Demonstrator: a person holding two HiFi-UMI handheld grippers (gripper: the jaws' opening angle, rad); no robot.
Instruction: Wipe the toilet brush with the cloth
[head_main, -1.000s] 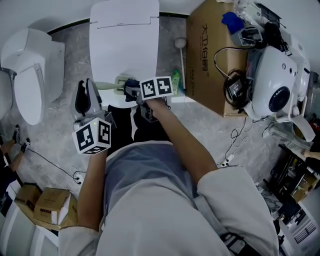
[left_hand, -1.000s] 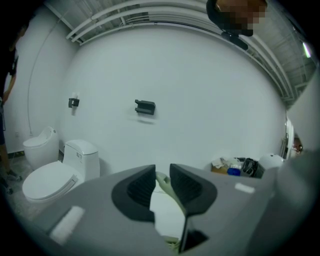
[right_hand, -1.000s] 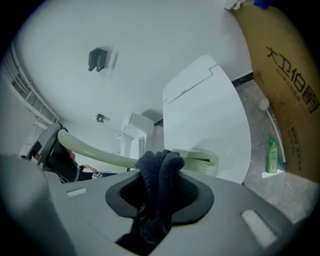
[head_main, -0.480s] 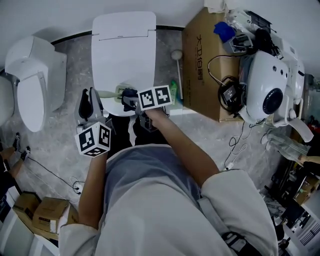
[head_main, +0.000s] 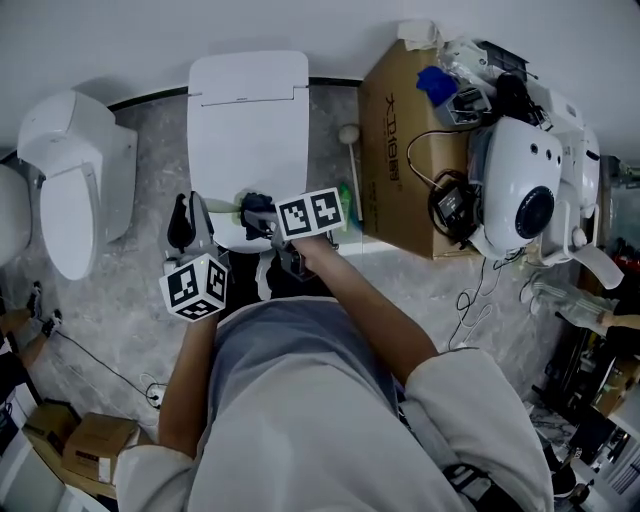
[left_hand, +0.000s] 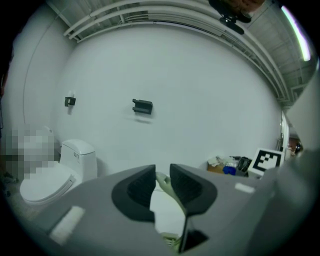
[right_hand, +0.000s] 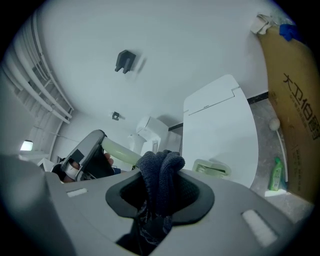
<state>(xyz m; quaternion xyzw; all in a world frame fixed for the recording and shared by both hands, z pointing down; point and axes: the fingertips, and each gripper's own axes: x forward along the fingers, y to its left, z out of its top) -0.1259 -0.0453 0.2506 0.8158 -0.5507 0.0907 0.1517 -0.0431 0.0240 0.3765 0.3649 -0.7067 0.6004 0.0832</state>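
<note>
Left gripper (left_hand: 162, 182), jaws pinching pale green plastic toilet brush handle (left_hand: 168, 187). Right gripper (right_hand: 160, 192), jaws clamped on dark blue knitted cloth (right_hand: 159, 174). Brown cardboard box (head_main: 385, 150), black cables (head_main: 448, 203) atop.

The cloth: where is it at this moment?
The dark cloth is pinched in the right gripper, at the centre of the right gripper view, beside the pale green toilet brush that the left gripper holds over the white toilet lid.
</note>
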